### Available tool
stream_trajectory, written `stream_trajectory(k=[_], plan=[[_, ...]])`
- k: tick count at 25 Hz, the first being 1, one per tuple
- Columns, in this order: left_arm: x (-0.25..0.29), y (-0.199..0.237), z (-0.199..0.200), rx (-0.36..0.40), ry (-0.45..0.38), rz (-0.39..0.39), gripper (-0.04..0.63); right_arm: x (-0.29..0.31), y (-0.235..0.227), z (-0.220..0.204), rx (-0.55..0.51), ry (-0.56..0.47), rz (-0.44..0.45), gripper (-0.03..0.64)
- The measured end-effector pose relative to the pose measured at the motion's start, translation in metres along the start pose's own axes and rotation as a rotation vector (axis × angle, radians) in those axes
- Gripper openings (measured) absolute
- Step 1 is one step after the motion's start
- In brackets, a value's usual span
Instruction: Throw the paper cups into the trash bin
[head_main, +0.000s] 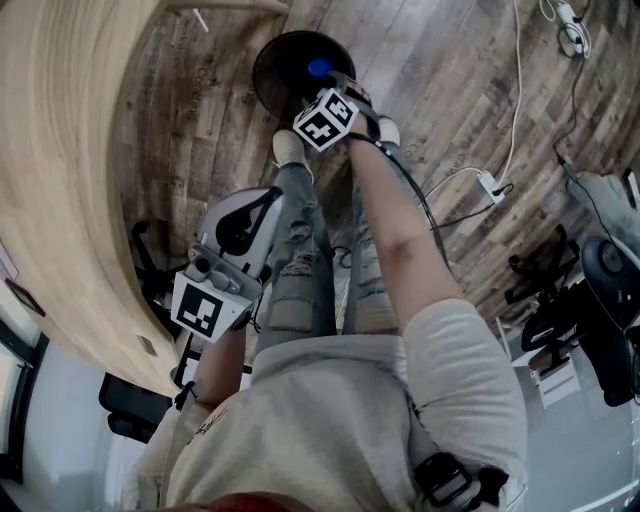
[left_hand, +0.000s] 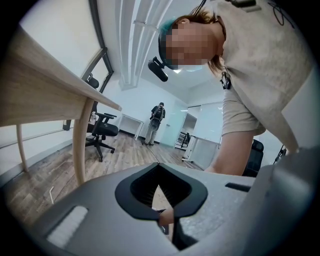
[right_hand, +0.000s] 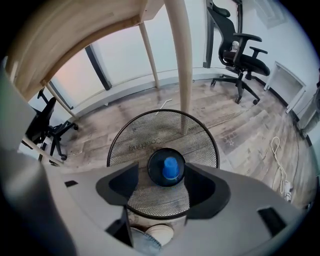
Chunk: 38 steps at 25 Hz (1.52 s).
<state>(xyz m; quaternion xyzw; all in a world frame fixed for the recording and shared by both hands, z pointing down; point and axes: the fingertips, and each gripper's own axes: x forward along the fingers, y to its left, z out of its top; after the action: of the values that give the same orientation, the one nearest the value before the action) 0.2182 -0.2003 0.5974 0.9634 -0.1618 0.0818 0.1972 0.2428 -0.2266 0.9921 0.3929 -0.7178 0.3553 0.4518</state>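
A round black mesh trash bin (head_main: 282, 52) stands on the wood floor just past the person's white shoes (head_main: 288, 146). One blue paper cup (head_main: 319, 68) lies on its bottom, also shown as the blue cup (right_hand: 170, 168) inside the bin (right_hand: 150, 131) in the right gripper view. My right gripper (head_main: 343, 92) hangs over the bin's near rim, open and with nothing between its jaws (right_hand: 162, 187). My left gripper (head_main: 244, 226) is held low by the person's left thigh, pointing up. Its jaws (left_hand: 167, 217) meet at the tips with nothing in them.
A curved wooden desk (head_main: 60, 150) runs along the left, and one desk leg (right_hand: 181, 60) stands just behind the bin. Office chairs (right_hand: 240, 50) and a power strip with cables (head_main: 490, 185) lie to the right. Another person (left_hand: 157, 117) stands far off.
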Motion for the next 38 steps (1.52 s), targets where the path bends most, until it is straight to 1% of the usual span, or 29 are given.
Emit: stream_trajectory(k=[6, 13, 20, 26, 32, 38], plan=[[0.002, -0.002, 0.005, 0.006, -0.008, -0.012, 0.003, -0.011, -0.002, 0.007, 0.0, -0.024, -0.008, 0.268], [0.004, -0.007, 0.015, 0.022, -0.017, -0.03, 0.003, -0.042, -0.008, 0.027, -0.011, -0.082, -0.041, 0.268], [0.006, -0.013, 0.035, 0.044, -0.031, -0.037, 0.003, -0.08, -0.01, 0.046, 0.004, -0.134, -0.042, 0.268], [0.005, -0.018, 0.049, 0.052, -0.032, -0.036, 0.003, -0.117, -0.008, 0.059, 0.036, -0.191, -0.039, 0.268], [0.007, -0.025, 0.068, 0.071, -0.043, -0.033, 0.003, -0.159, -0.003, 0.079, 0.023, -0.267, -0.044, 0.268], [0.007, -0.033, 0.08, 0.098, -0.038, -0.044, 0.003, -0.195, 0.003, 0.086, -0.004, -0.304, -0.049, 0.268]])
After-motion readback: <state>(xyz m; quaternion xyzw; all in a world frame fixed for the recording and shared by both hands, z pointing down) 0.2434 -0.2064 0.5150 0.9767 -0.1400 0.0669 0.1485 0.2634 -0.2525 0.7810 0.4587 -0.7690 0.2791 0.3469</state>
